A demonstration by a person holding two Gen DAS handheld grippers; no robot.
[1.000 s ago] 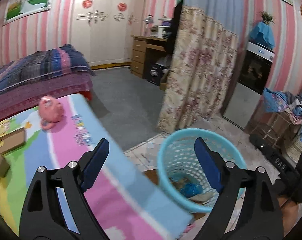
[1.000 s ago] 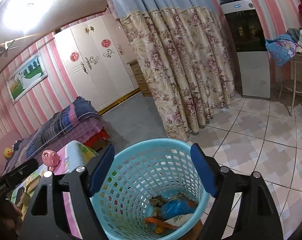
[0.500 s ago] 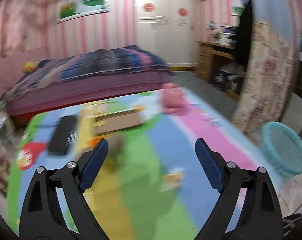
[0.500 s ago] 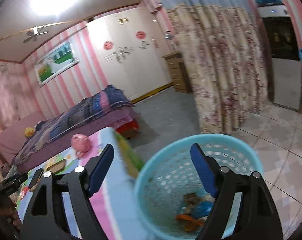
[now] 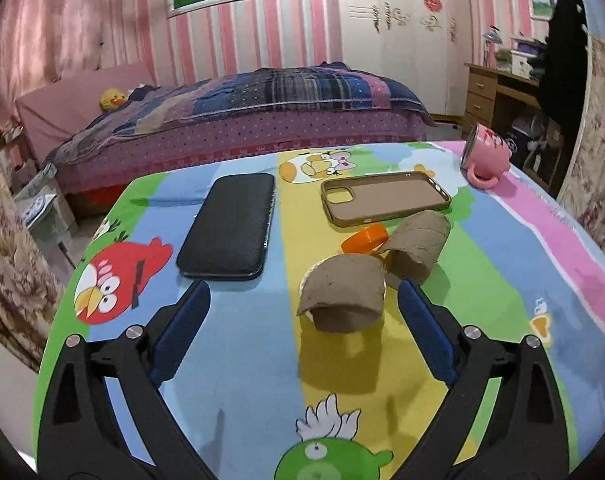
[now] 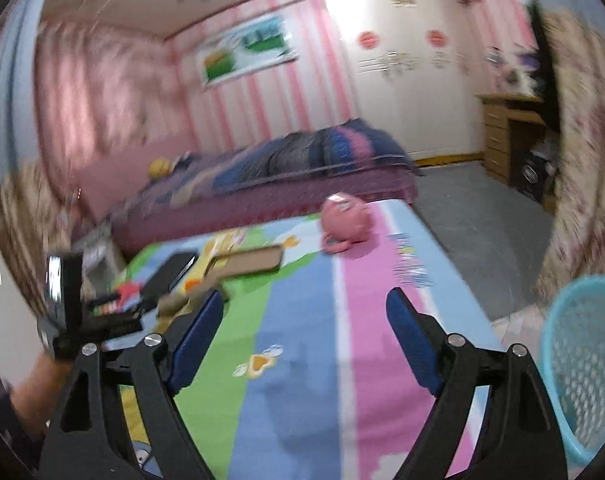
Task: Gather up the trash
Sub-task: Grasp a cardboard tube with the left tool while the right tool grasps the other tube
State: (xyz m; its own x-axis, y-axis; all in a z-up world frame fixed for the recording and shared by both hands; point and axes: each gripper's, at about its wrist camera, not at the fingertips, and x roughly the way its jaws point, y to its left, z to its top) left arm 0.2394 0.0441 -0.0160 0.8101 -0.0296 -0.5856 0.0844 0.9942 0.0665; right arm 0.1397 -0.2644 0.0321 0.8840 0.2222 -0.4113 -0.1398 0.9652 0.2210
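While the left gripper hangs wide open over the counter, nothing's in it; the near cardboard tube lies between its fingers, untouched as far as I can tell. A second tube and an orange cap lie just beyond, near a phone case and black phone. The right gripper is spread and empty too. Only its blurry view catches the blue basket off the counter's right edge.
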